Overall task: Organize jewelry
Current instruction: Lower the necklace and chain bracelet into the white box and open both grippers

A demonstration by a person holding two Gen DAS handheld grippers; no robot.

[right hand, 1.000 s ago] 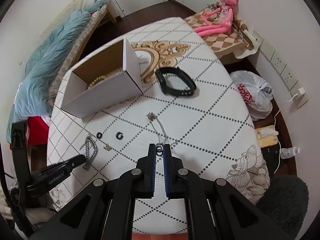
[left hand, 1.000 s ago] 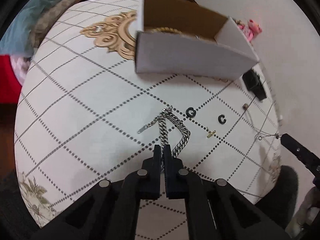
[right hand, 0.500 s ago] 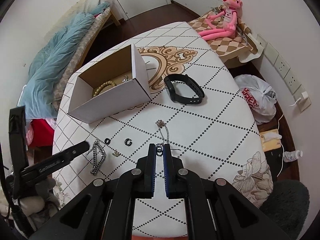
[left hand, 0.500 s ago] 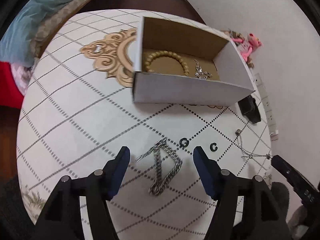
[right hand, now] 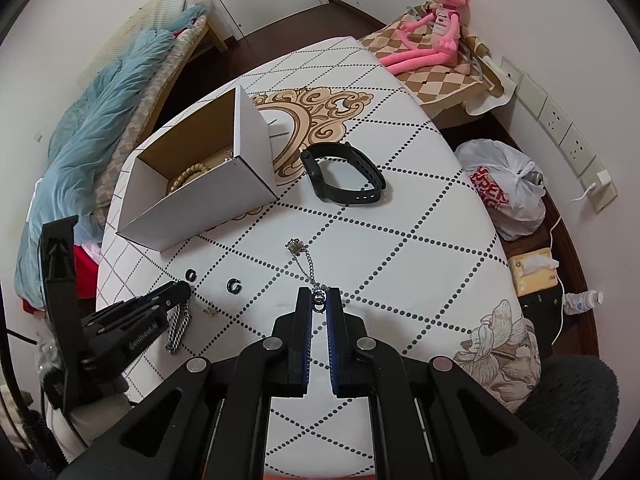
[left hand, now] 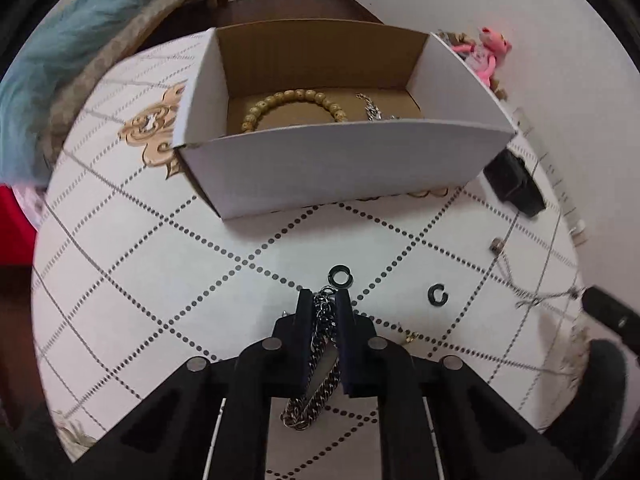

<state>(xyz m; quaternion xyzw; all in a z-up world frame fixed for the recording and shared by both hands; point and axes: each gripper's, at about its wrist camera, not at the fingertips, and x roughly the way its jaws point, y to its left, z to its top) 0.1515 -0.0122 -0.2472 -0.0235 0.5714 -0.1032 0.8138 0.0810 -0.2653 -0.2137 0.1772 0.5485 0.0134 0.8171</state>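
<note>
My left gripper [left hand: 323,298] is shut on a thick silver chain [left hand: 316,364], which hangs between its fingers above the table; it also shows in the right wrist view [right hand: 179,324]. My right gripper [right hand: 319,295] is shut on the ring end of a thin silver necklace [right hand: 306,264] that trails on the table to a small pendant [right hand: 295,245]. The open white cardboard box [left hand: 340,160] stands ahead of the left gripper and holds a wooden bead bracelet [left hand: 294,106] and a silver piece [left hand: 374,110]. Two black rings [left hand: 339,276] [left hand: 437,293] lie on the table.
A black smart band [right hand: 344,178] lies right of the box. A small gold piece [left hand: 410,336] lies near the left gripper. The round table [right hand: 420,240] has a dotted diamond pattern. A bed, a pink plush toy [right hand: 428,36] and a plastic bag [right hand: 504,188] surround it.
My left gripper opened, came down over the thick chain, closed on it and lifted it, moving nearer the box. My right gripper stayed shut on the thin necklace.
</note>
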